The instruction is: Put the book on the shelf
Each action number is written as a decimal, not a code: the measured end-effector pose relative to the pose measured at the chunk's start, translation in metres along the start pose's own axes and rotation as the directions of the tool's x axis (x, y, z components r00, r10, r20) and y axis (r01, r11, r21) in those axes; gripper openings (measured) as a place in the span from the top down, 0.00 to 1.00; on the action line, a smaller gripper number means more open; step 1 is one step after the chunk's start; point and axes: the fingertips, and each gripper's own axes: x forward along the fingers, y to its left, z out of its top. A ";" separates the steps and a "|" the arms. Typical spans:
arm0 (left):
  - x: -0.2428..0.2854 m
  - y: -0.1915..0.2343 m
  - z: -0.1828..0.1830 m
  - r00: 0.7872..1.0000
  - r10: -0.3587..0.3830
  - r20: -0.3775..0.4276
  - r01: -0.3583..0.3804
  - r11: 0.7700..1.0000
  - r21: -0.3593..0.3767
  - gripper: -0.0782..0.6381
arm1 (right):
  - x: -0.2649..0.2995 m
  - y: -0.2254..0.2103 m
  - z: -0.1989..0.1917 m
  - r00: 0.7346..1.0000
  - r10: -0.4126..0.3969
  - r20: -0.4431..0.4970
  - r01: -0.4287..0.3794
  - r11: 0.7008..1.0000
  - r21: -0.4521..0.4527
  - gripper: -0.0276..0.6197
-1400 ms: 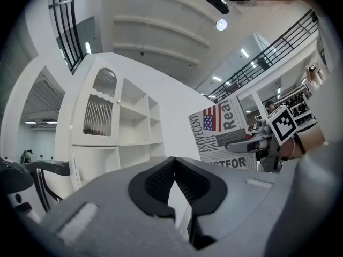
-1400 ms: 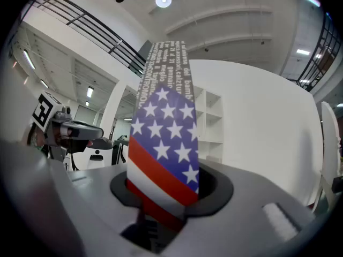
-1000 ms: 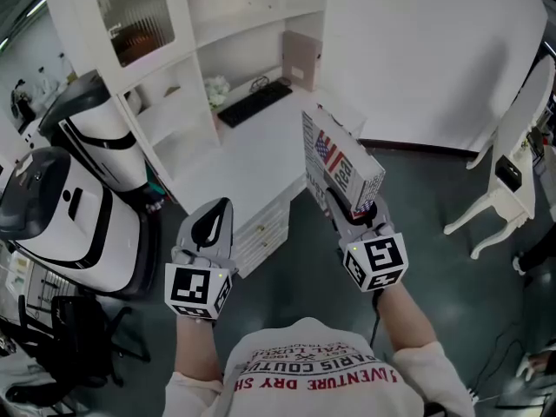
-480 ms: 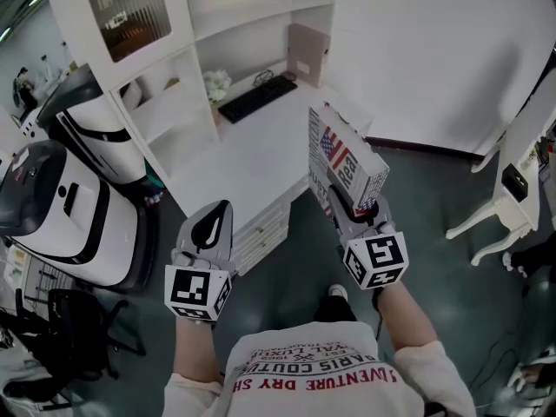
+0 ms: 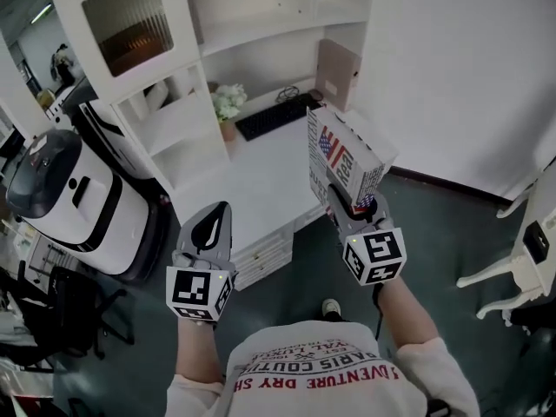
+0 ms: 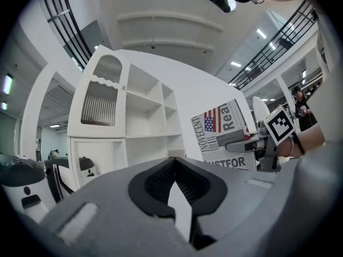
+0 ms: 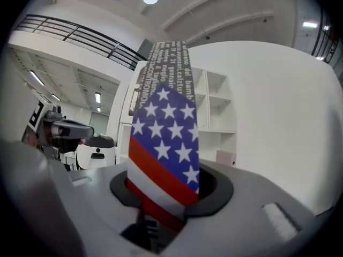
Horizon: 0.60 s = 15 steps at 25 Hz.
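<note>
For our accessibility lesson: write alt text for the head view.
The right gripper holds a flag-printed book upright in front of a white desk with shelves. The left gripper hangs alongside, jaws shut, empty.

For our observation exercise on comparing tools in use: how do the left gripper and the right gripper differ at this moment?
The right gripper is clamped on the flag-printed book, which stands upright in it; the left gripper holds nothing. The right gripper's jaws stand apart on either side of the book; the left gripper's jaws are together. Both point towards the white shelf unit.
</note>
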 end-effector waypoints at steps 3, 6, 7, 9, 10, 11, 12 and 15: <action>0.028 -0.009 0.005 0.998 0.057 -0.013 -0.057 0.998 0.004 0.88 | 0.026 -0.029 -0.003 0.998 0.059 -0.010 -0.059 0.998 -0.025 0.71; 0.056 -0.019 0.011 0.995 0.100 -0.019 -0.100 0.995 0.017 0.88 | 0.048 -0.055 -0.002 0.993 0.120 -0.007 -0.120 0.992 -0.030 0.71; 0.064 -0.022 0.013 0.993 0.113 -0.021 -0.113 0.993 0.020 0.88 | 0.055 -0.063 -0.002 0.990 0.139 -0.005 -0.140 0.990 -0.026 0.71; 0.079 -0.029 0.015 0.990 0.143 -0.021 -0.142 0.990 0.023 0.88 | 0.069 -0.077 -0.001 0.984 0.177 -0.002 -0.177 0.984 -0.026 0.71; 0.086 -0.031 0.016 0.987 0.162 -0.019 -0.161 0.987 0.022 0.88 | 0.076 -0.083 0.001 0.981 0.194 0.001 -0.194 0.981 -0.028 0.71; 0.092 -0.033 0.017 0.983 0.184 -0.017 -0.184 0.983 0.019 0.88 | 0.083 -0.090 0.003 0.977 0.212 0.006 -0.211 0.977 -0.030 0.71; 0.097 -0.034 0.018 0.978 0.209 -0.015 -0.209 0.978 0.017 0.88 | 0.090 -0.095 0.006 0.973 0.229 0.012 -0.228 0.973 -0.030 0.71; 0.110 -0.038 0.017 0.966 0.257 -0.023 -0.256 0.966 0.029 0.88 | 0.111 -0.106 0.018 0.960 0.276 0.040 -0.275 0.961 -0.034 0.71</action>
